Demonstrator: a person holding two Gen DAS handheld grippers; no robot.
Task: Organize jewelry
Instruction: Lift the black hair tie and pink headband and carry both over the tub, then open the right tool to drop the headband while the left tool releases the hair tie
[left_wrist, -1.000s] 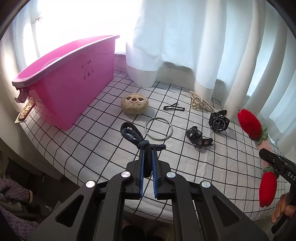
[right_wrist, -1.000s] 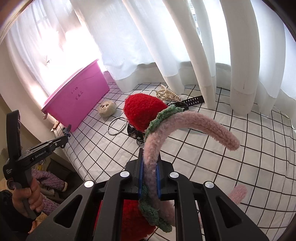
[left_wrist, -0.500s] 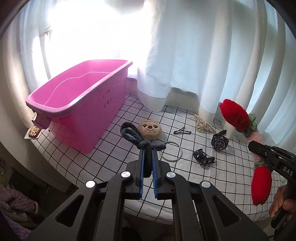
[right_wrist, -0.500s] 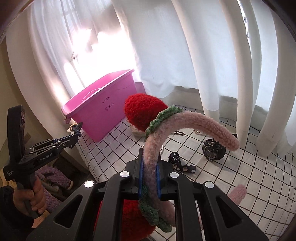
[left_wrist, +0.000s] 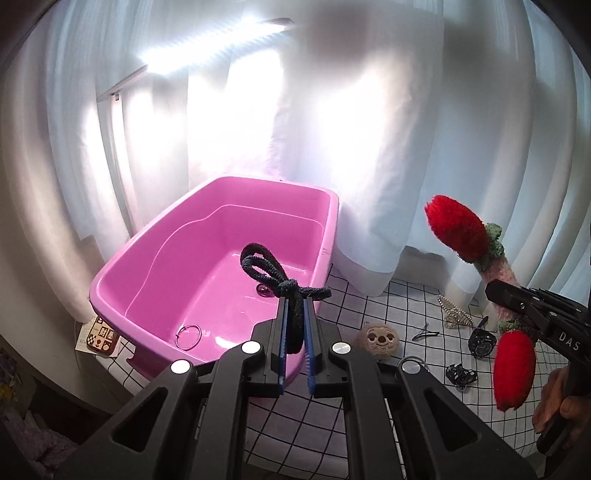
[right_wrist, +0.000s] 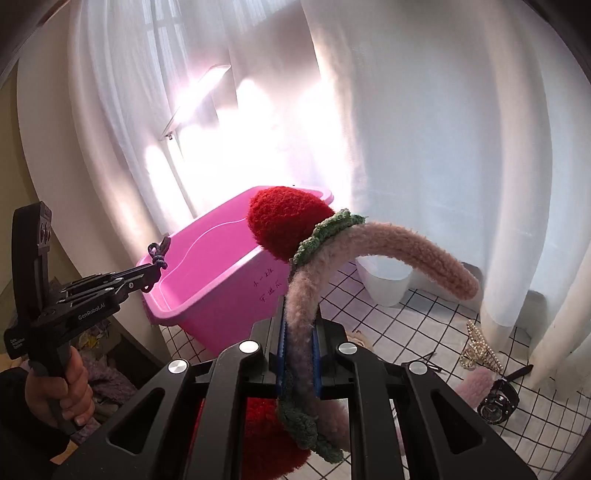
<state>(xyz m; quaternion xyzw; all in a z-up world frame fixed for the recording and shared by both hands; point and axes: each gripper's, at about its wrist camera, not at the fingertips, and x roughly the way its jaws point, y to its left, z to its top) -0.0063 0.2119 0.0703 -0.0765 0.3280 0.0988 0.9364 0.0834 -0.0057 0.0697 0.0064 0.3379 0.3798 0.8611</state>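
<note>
Above bin (left_wrist: 325, 206) — hair tie (left_wrist: 275, 275) (clamped).

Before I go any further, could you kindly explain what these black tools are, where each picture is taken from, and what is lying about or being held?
There is no robot here: a person holds a hand-operated two-finger gripper in each hand, and each gripper carries a wide-angle camera looking forward along its fingers.

In the left camera's picture, the left gripper is shut on a dark hair tie, above a pink tub that holds a thin ring. The other picture is from the right gripper, shut on a fuzzy pink headband with red knitted strawberries.

On the checked cloth lie a plush sloth face, a black hair clip, a pearl clip, a black watch and a small dark item I cannot identify.
</note>
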